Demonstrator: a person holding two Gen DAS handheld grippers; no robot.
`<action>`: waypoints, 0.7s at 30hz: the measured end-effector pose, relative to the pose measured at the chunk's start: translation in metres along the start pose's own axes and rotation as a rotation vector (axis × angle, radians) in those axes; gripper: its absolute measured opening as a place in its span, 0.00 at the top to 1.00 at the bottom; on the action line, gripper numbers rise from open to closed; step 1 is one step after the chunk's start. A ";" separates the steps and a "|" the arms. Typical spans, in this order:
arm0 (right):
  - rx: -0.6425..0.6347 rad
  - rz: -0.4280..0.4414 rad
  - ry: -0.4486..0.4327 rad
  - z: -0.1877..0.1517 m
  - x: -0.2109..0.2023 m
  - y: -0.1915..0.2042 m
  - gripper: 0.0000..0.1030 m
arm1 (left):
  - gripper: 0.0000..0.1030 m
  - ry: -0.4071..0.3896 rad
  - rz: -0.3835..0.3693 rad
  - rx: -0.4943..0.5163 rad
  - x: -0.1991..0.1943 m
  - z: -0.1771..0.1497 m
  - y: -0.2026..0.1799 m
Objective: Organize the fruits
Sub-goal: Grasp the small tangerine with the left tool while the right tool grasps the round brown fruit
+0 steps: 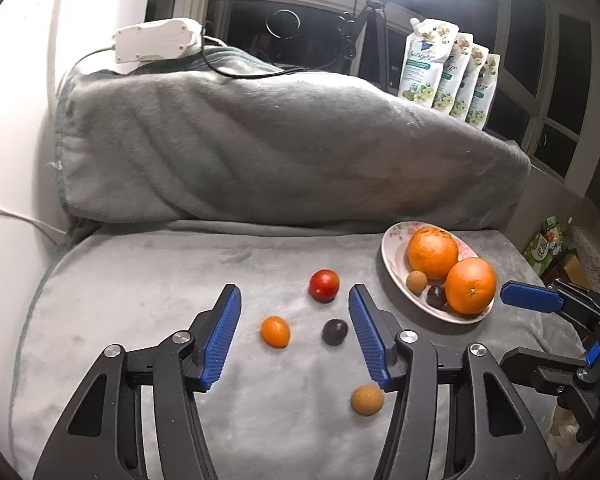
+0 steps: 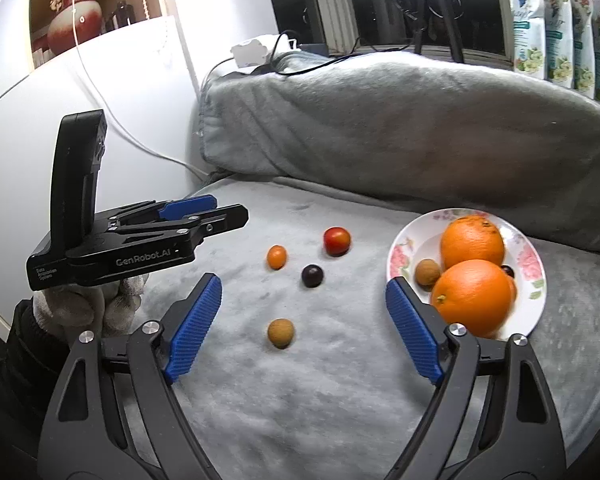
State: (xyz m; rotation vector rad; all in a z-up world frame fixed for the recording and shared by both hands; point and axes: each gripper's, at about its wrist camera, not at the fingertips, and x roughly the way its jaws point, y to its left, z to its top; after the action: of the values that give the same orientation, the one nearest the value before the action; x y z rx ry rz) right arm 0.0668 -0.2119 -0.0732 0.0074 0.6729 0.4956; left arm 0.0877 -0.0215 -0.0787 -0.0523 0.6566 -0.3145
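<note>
A flowered plate (image 1: 392,254) (image 2: 530,258) on the grey blanket holds two oranges (image 1: 432,252) (image 2: 474,294), a longan (image 1: 416,281) and a dark grape (image 1: 436,296). Loose on the blanket lie a red tomato (image 1: 324,285) (image 2: 336,241), a small kumquat (image 1: 275,331) (image 2: 277,257), a dark grape (image 1: 334,332) (image 2: 312,275) and a brown longan (image 1: 367,399) (image 2: 281,333). My left gripper (image 1: 295,294) is open and empty, its jaws on either side of the loose fruits. My right gripper (image 2: 303,282) is open and empty, just left of the plate, above the loose longan.
A grey blanket-covered bolster (image 1: 280,148) runs along the back. A white power strip (image 1: 156,40) with cables lies on it. Refill pouches (image 1: 448,68) stand at the back right by the window. A white wall (image 2: 60,128) bounds the left side.
</note>
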 end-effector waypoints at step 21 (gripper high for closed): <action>-0.008 0.085 0.109 -0.010 0.041 0.022 0.44 | 0.63 0.070 0.035 -0.026 0.011 -0.023 0.028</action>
State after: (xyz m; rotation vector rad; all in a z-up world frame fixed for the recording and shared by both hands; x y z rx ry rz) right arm 0.0788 -0.1752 -0.1021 0.0012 0.7794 0.5835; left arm 0.0890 0.0029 -0.1074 -0.0548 0.7306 -0.2754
